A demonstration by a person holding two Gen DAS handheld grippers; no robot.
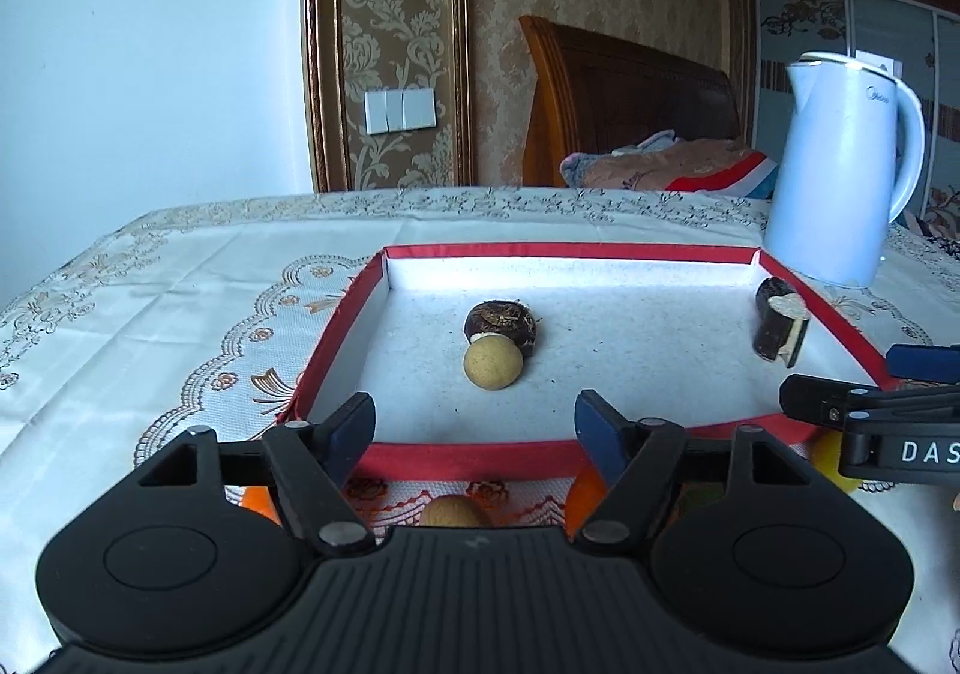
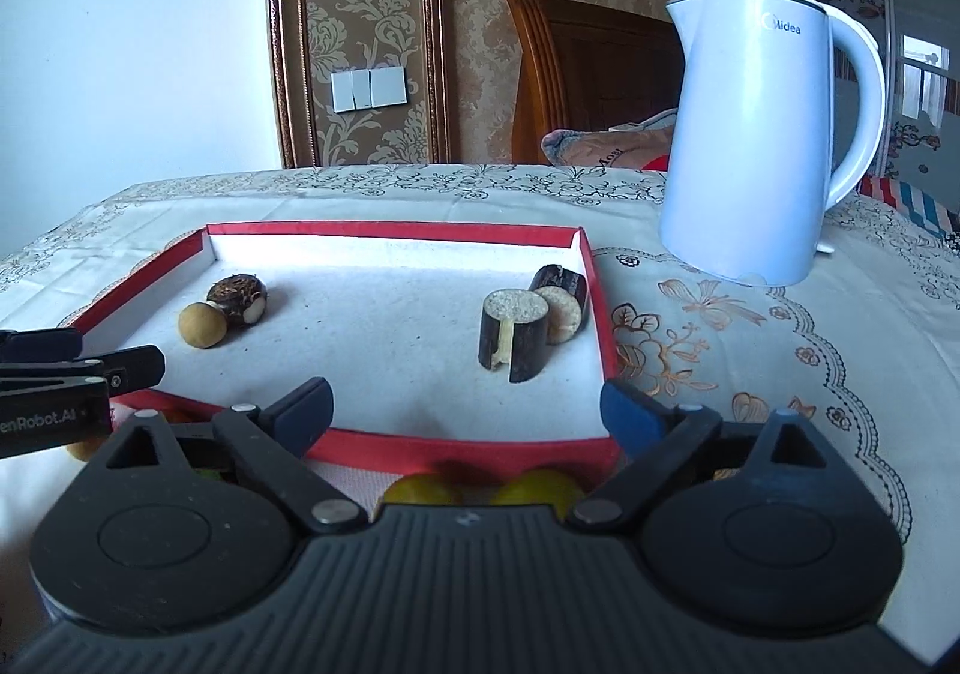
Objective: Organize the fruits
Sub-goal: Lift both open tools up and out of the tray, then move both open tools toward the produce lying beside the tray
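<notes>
A red-rimmed tray (image 1: 456,458) (image 2: 456,446) lies on the table. In it a tan longan (image 1: 493,366) (image 2: 203,324) touches a dark water chestnut (image 1: 501,321) (image 2: 239,297). Sugarcane pieces (image 1: 777,326) (image 2: 517,341) stand by the tray's right wall. My left gripper (image 1: 474,425) is open and empty over the tray's near rim. My right gripper (image 2: 465,410) is open and empty over the near rim too. Below the left gripper lie orange fruits (image 1: 585,497) and another longan (image 1: 454,512). Below the right gripper lie yellow fruits (image 2: 540,488).
A white electric kettle (image 1: 840,170) (image 2: 762,134) stands on the table right of the tray. The embroidered tablecloth (image 1: 150,326) (image 2: 750,362) covers the table. A bed with a wooden headboard (image 1: 624,92) is behind.
</notes>
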